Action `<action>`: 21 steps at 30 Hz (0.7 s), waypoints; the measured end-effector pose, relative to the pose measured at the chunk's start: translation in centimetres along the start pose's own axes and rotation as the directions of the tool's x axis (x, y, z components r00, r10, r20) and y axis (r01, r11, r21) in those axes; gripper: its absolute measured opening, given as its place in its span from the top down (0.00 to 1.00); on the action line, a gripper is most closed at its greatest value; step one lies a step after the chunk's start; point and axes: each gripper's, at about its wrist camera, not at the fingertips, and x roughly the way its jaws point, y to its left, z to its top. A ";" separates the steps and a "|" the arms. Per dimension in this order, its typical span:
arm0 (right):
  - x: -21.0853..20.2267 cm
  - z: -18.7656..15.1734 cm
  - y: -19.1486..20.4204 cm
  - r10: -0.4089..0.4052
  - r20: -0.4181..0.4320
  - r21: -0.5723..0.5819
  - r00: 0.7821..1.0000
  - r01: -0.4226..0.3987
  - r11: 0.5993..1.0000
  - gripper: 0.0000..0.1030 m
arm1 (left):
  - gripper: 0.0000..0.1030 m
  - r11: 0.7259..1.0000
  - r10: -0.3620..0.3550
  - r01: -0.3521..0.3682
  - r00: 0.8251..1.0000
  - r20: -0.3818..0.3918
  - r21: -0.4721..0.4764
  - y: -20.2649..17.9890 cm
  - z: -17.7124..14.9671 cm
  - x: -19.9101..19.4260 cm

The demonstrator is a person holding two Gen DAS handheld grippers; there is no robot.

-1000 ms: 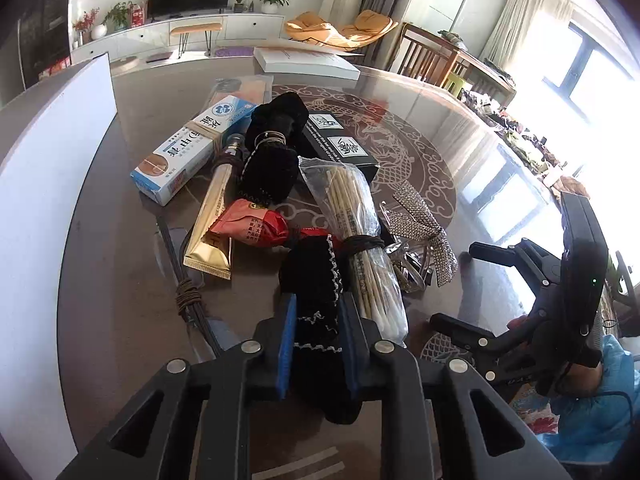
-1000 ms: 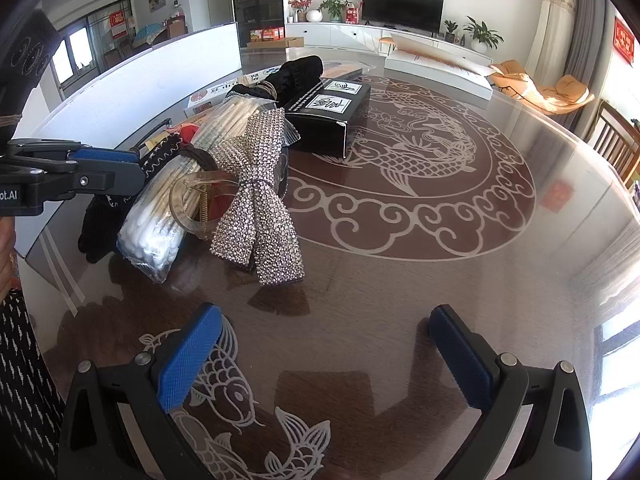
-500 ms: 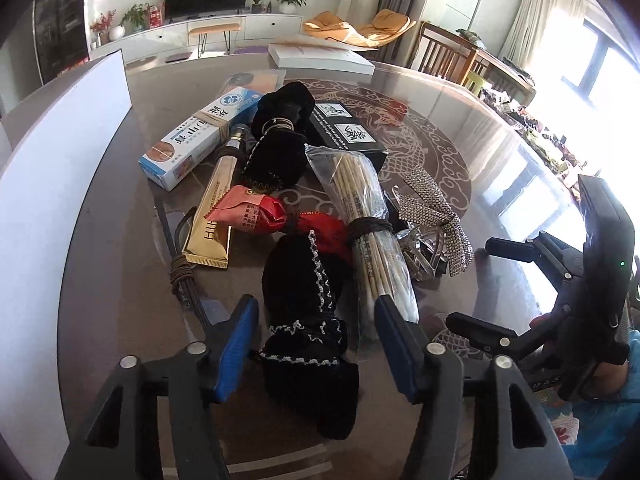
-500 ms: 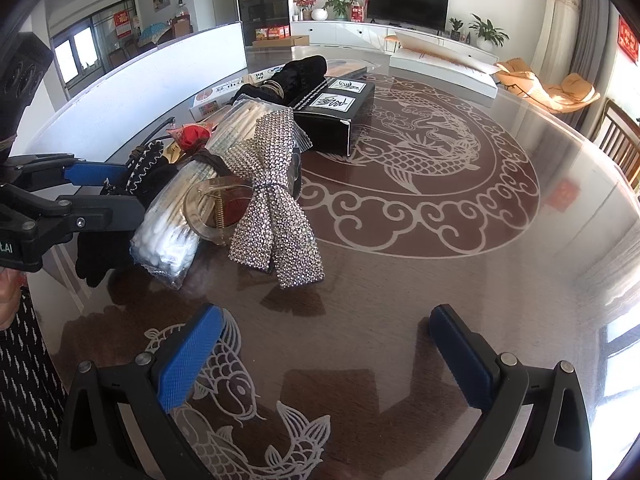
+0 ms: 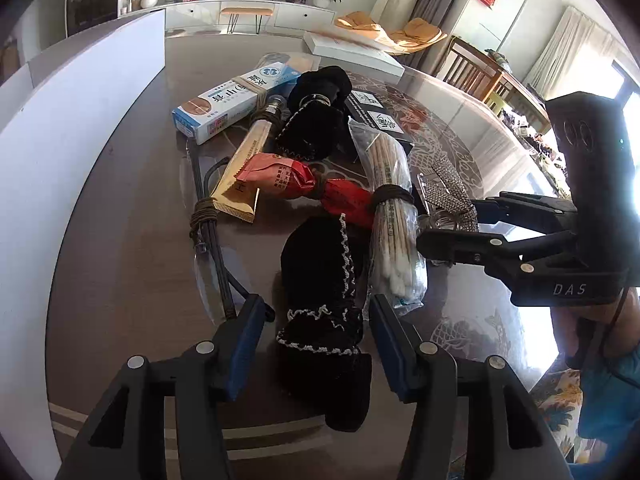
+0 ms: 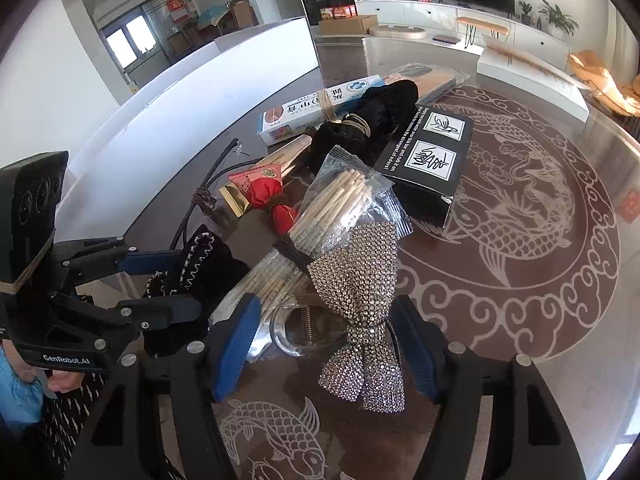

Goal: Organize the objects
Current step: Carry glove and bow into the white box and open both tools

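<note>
**Two grippers wait over a pile of things on the table**

The left gripper (image 5: 318, 338) is spread wide, holding nothing. A black sock with white trim (image 5: 320, 280) lies between its blue pads, touching neither. A black cable (image 5: 208, 224) lies just left of it. Behind the sock sit a red packet (image 5: 280, 178), a gold tube (image 5: 240, 168) and a blue and white box (image 5: 236, 100). To the right is a bag of cotton swabs (image 5: 394, 216). The right gripper (image 6: 326, 346) is spread wide too. A sparkly bow (image 6: 362, 308) lies between its fingers on the brown table (image 6: 540, 320). A black box (image 6: 428, 160) sits farther back.
</note>
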 end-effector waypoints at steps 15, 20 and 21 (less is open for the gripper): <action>-8.1 -1.6 -2.9 -0.033 0.091 0.150 0.995 0.019 0.988 0.46 | 0.67 0.994 -0.098 0.104 0.981 0.165 -0.025 -0.9 -0.7 -5.4; -10.1 1.3 0.4 0.038 0.168 0.122 0.985 -0.060 0.991 0.46 | 0.67 0.983 -0.077 0.124 0.949 0.305 -0.137 3.5 -0.4 -12.3; -10.2 2.6 1.9 0.072 0.185 0.098 0.980 -0.092 0.991 0.46 | 0.67 0.980 -0.053 0.113 0.942 0.330 -0.163 4.9 -0.2 -13.8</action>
